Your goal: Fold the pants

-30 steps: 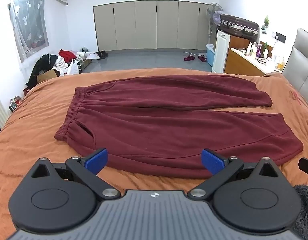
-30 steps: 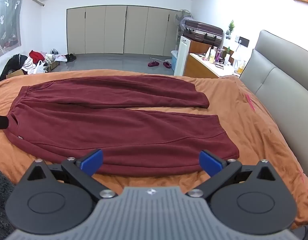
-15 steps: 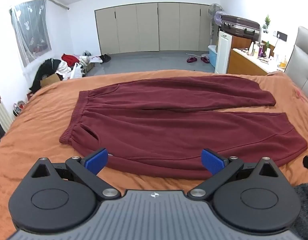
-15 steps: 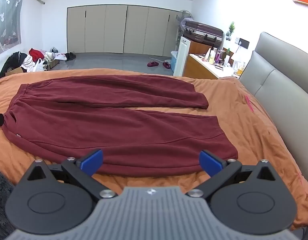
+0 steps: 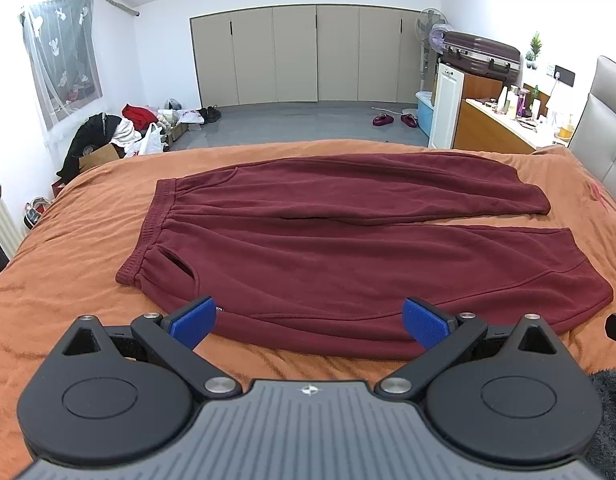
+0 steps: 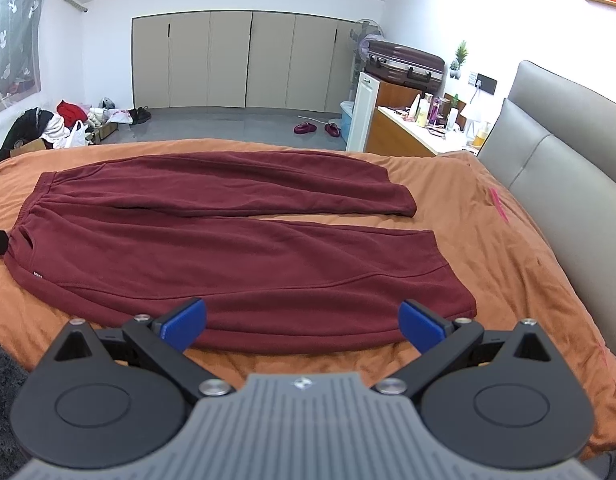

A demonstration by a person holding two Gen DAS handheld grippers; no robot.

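Note:
Dark red sweatpants [image 5: 348, 248] lie flat on the orange bedspread [image 5: 67, 264], waistband to the left, both legs stretched right with a gap between them. They also show in the right wrist view [image 6: 243, 256]. My left gripper [image 5: 308, 320] is open and empty, hovering at the near edge of the pants by the waist and hip. My right gripper [image 6: 301, 322] is open and empty, hovering at the near edge of the near leg, left of its cuff.
A grey padded headboard [image 6: 556, 184] bounds the bed on the right. A wooden dresser with bottles [image 6: 412, 132] and a suitcase [image 6: 404, 64] stand beyond the far right corner. Clothes and bags [image 5: 119, 136] pile on the floor at the far left. Something dark and fuzzy [image 5: 608, 420] sits beside me.
Both grippers have drifted slightly leftward; in the left view the pants have slid right. Both stay open and the pants have not moved.

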